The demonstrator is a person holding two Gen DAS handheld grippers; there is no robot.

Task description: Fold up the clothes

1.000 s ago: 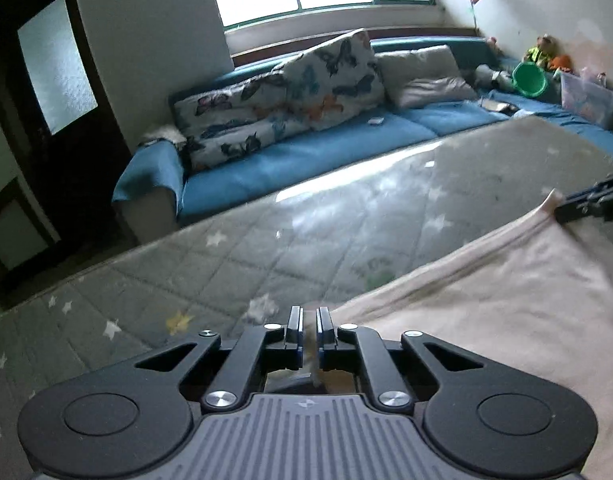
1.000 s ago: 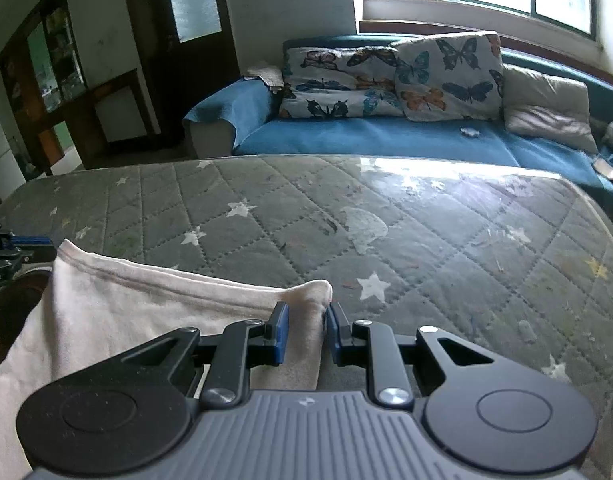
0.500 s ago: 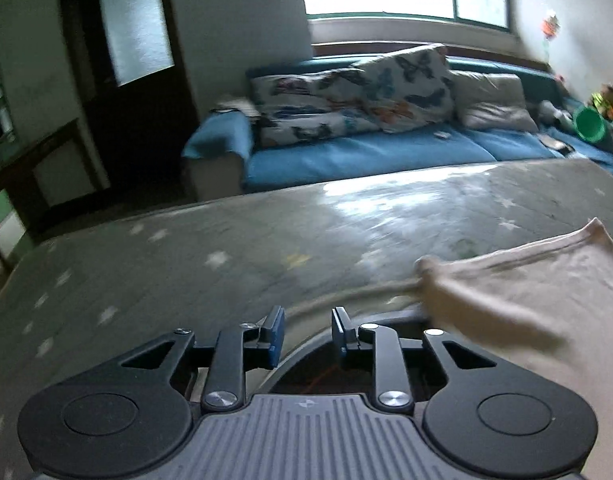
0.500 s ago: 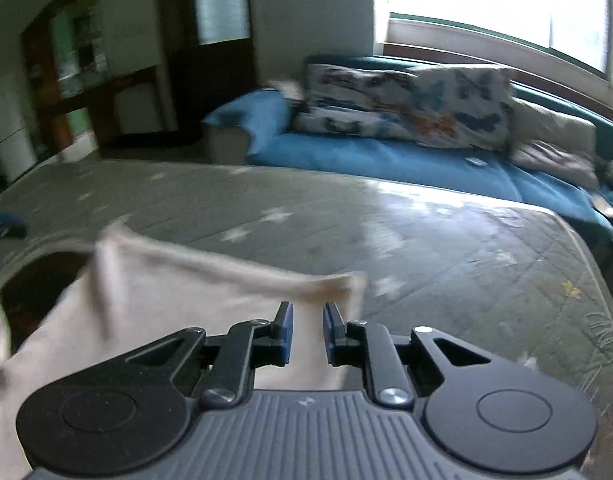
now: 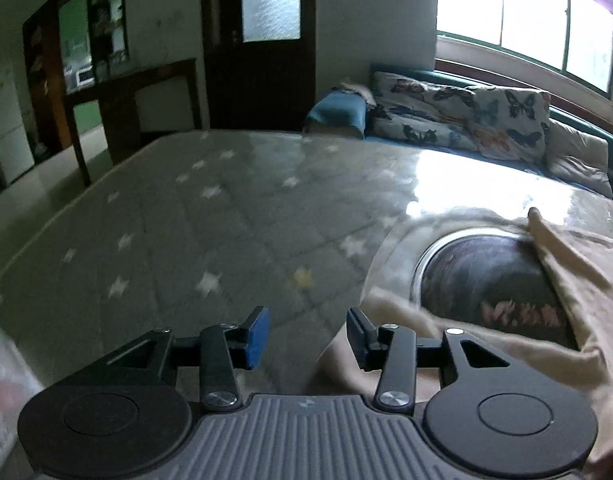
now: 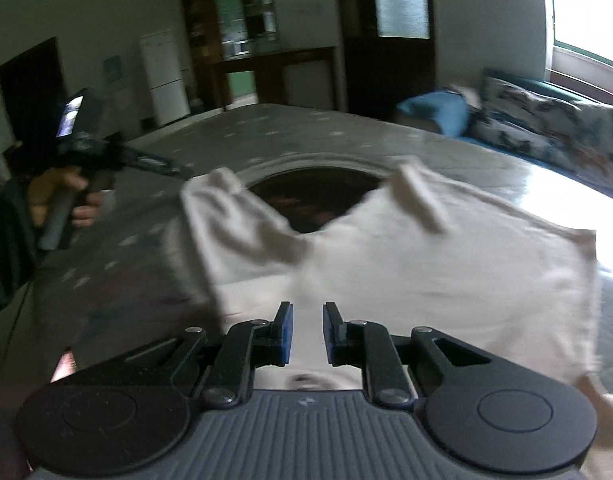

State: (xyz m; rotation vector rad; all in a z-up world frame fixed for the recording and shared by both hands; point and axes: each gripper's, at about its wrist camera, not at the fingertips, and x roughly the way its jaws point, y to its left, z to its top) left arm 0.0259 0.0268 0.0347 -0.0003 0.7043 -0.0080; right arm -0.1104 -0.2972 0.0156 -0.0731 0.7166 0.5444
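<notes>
A cream garment lies on the grey star-quilted mattress, folded over itself. It partly covers a dark round patch with a pale rim and pink marks. My right gripper is shut on a fold of the garment at its near edge. My left gripper hangs over bare mattress just left of the garment. Its jaws are opening and nothing is between them. In the right wrist view a hand holds the left gripper at the far left, apart from the cloth.
A blue sofa with butterfly-print cushions runs along the mattress's far side under a bright window. A dark door and a wooden cabinet stand at the back left. A white fridge is further off.
My left gripper let go of the garment's edge, opened and swung away to the left. My right gripper carried its corner across, laying the cloth over itself. Both views turned left.
</notes>
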